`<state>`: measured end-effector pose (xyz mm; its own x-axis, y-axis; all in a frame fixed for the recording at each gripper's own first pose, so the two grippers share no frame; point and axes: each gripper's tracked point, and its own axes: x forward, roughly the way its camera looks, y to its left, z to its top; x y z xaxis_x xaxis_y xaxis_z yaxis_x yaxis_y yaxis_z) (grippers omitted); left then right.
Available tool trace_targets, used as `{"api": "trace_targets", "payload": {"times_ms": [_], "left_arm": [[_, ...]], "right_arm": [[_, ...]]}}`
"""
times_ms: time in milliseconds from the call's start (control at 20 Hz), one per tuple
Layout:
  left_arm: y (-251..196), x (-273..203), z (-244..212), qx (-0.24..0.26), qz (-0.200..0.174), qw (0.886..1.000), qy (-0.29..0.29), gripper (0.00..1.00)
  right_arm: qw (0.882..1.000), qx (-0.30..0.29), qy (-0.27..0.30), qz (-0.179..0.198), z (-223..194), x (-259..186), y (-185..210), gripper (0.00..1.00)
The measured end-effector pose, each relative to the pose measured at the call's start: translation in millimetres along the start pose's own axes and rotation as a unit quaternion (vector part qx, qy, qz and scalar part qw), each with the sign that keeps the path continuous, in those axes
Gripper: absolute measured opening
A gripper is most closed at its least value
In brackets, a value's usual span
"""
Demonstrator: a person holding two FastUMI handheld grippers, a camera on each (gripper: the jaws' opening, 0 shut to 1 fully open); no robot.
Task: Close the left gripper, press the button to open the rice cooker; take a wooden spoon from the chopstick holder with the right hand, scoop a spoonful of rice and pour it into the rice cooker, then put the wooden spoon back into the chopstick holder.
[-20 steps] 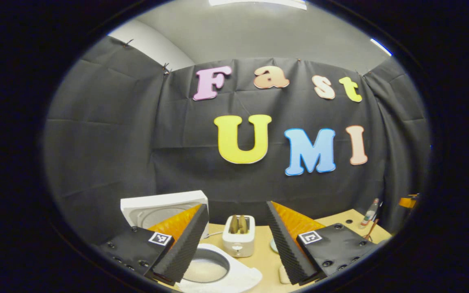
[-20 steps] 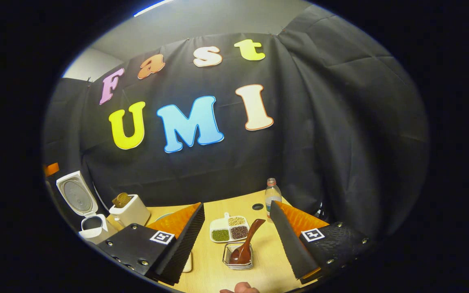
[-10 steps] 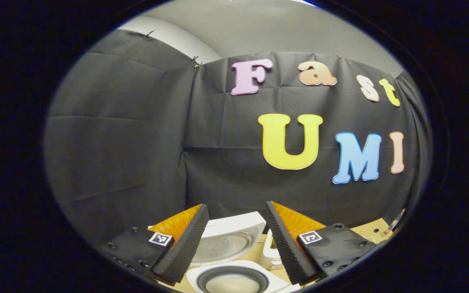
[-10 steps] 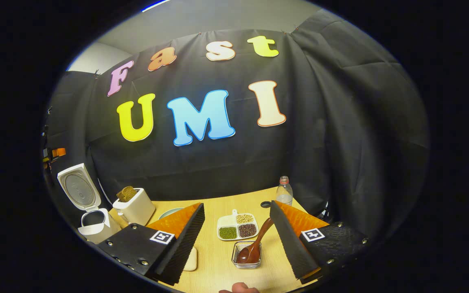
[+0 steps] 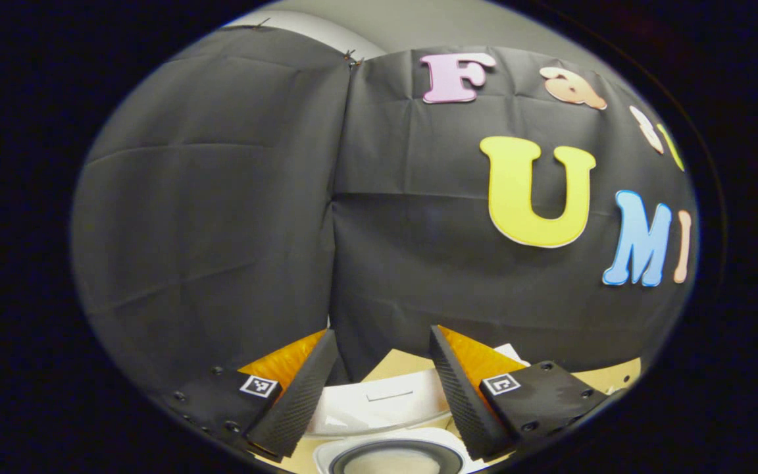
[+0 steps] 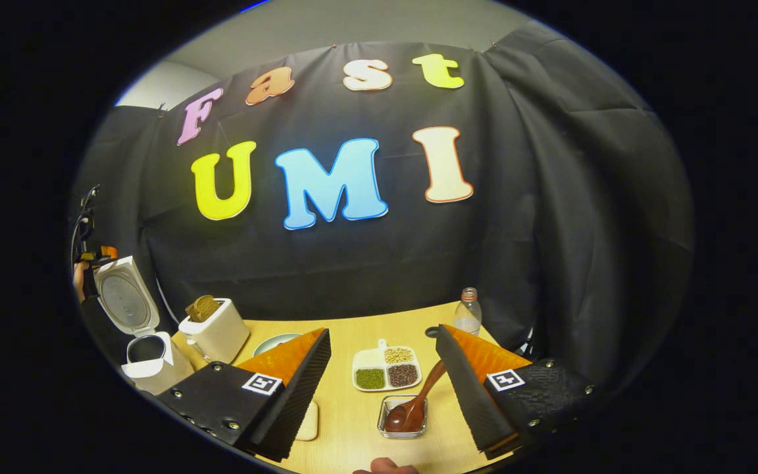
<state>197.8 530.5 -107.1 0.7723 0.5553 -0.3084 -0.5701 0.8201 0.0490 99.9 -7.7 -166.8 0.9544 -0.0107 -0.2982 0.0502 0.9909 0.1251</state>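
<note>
My left gripper [image 5: 383, 331] is open and hovers just above the white rice cooker [image 5: 379, 405]. The cooker's lid stands up, and its dark inner pot [image 5: 395, 457] holds something pale. In the right gripper view the same cooker [image 6: 145, 359] stands open at the far left, with the left gripper [image 6: 93, 260] and a hand above its lid. My right gripper [image 6: 382, 332] is open over the table with nothing between its fingers. A dark wooden spoon [image 6: 426, 392] sits bowl-down in the small clear holder [image 6: 402, 435], its handle leaning toward the right finger.
On the wooden table [image 6: 346, 434] are a white divided dish [image 6: 367, 359] of beans and grains, a clear bottle [image 6: 468, 315], a toaster [image 6: 214, 332] with bread, a pale plate [image 6: 274, 342] and a cream block [image 6: 308, 421]. Part of a hand [image 6: 385, 467] shows at the bottom edge.
The left gripper has swung left and down over the open cooker, and the toaster has left its view. The right gripper has shifted slightly, so the spoon holder now sits a little farther right.
</note>
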Motion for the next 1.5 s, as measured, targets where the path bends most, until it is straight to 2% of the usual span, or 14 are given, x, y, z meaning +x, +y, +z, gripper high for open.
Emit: {"api": "trace_targets", "payload": {"times_ms": [50,350,500,550,700,750,850,900,1300,1350,1450,1500], "left_arm": [[0.0,-0.2,4.9,-0.001,0.003,1.0,-0.016,0.98],[-2.2,-7.3,0.1,-0.008,0.002,1.0,-0.01,0.96],[4.9,-12.1,7.1,-0.011,-0.005,1.0,-0.015,0.96],[5.3,-14.5,5.4,-0.01,-0.007,1.0,-0.017,0.92],[2.2,-18.7,-0.3,-0.006,-0.009,0.999,-0.03,0.95],[-0.1,-21.8,-1.6,-0.001,-0.012,0.999,-0.037,0.92],[-4.9,-24.3,-7.1,0.014,-0.016,0.999,-0.044,0.94],[-5.7,-25.6,-10.6,0.009,-0.018,0.999,-0.042,0.99],[-17.4,-45.7,-45.7,0.0,-0.039,0.999,-0.004,0.95],[-17.4,-45.4,-49.7,0.004,-0.039,0.999,-0.003,0.92],[-16.9,-47.2,-53.8,0.01,-0.043,0.999,0.0,0.94],[-16.9,-47.4,-55.2,0.011,-0.045,0.999,0.003,0.99]], "right_arm": [[1.0,-0.005,0.006,0.008,-1.1,3.5,5.8,0.98],[0.997,-0.028,-0.002,0.069,18.3,20.4,54.7,0.98],[0.994,-0.033,-0.017,0.099,31.7,16.1,85.0,0.98],[0.993,-0.037,-0.024,0.107,36.9,12.7,92.4,0.98],[0.99,-0.053,-0.033,0.126,45.8,3.0,109.7,0.98],[0.989,-0.058,-0.037,0.13,48.3,-3.4,111.7,0.98],[0.988,-0.063,-0.044,0.133,52.3,-14.4,113.6,0.98],[0.988,-0.066,-0.042,0.133,50.2,-19.4,112.8,0.98],[0.99,-0.072,-0.027,0.116,36.4,-53.8,98.1,0.98],[0.991,-0.072,-0.023,0.113,32.8,-56.6,95.9,0.98],[0.991,-0.071,-0.017,0.11,26.1,-59.9,93.5,0.98],[0.991,-0.071,-0.014,0.108,23.4,-60.8,93.2,0.98]]}}
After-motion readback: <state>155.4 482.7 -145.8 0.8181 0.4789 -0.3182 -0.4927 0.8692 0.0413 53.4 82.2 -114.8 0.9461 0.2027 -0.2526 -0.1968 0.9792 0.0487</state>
